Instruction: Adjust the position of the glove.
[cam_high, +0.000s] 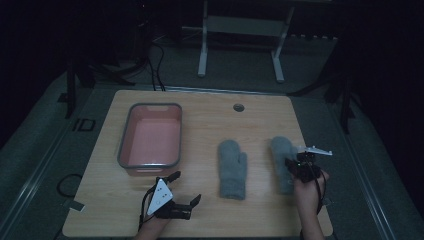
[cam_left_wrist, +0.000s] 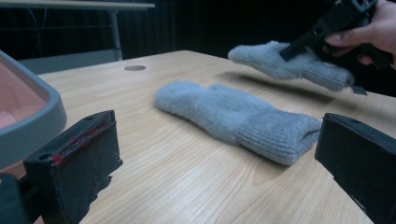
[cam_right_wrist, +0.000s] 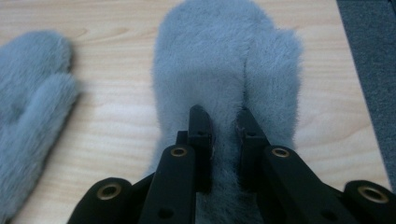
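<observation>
Claw on our left (cam_high: 184, 189) hovers low over the near edge of the pale wooden counter (cam_high: 210, 120), its two black jaws spread wide with nothing between them. From its own camera we see those jaws framing open wood, aimed toward the middle of the counter. We judge it is parked here so it stays clear while the other hand works, yet close enough to help.

Just beyond it, toward the far left, sits a rectangular plastic tub with a grey rim and pink inside (cam_high: 131, 131). It looks empty, and we take it to be the likely destination for the mittens, since it stands open within easy reach.

Moving right, a fuzzy grey knitted mitten (cam_high: 233, 167) lies flat near the counter's centre, ribbed cuff toward us, thumb pointing right. Nothing touches it.

Further right, a second matching grey mitten (cam_right_wrist: 224, 65) is in the grip of the claw on our right (cam_right_wrist: 223, 122). Its jaws are pinched nearly together on a fold of fur in the middle of the mitten, near where the thumb meets the palm. In the left gripper view this mitten (cam_left_wrist: 285, 63) appears raised off the wood at its fingertip end, with a shadow beneath. We judge the mid-body pinch was chosen so the soft fabric hangs evenly when carried.

A person's hand (cam_high: 310, 192) wraps that claw's handle at the counter's right side.
</observation>
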